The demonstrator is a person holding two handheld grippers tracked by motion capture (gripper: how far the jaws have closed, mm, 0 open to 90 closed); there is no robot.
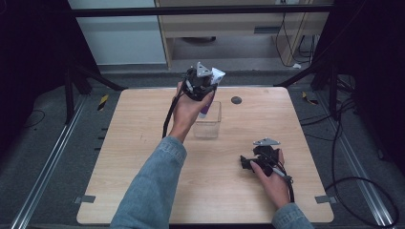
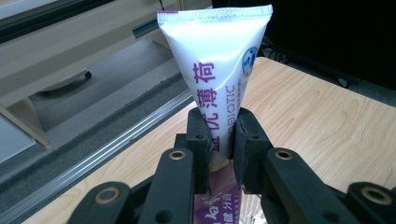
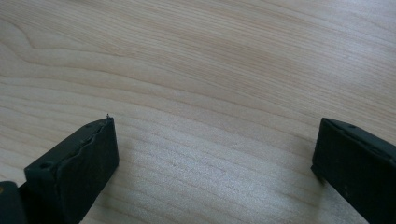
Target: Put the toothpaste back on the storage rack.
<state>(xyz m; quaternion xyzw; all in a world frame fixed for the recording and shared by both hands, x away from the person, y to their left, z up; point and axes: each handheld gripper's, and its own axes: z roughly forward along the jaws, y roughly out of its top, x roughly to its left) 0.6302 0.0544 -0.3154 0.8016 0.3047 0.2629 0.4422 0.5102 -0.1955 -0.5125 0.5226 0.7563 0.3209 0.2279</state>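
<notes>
My left gripper [image 2: 219,135] is shut on a white and purple tube [image 2: 217,70], gripping it near the middle with the crimped end up. In the high view the left gripper [image 1: 203,86] holds the tube [image 1: 216,76] over the far rim of a clear plastic box [image 1: 208,121], and the tube's purple lower end [image 1: 206,109] hangs by the box's far wall. My right gripper [image 1: 248,162] rests low at the table's near right. In its own view the right gripper [image 3: 215,154] stands open over bare wood, nothing between its fingers [image 3: 84,163].
The light wooden table [image 1: 143,157] has a small dark round hole [image 1: 236,100] behind the box. Metal rails run along both sides. Cables lie on the floor at right. A wooden cabinet stands beyond the far edge.
</notes>
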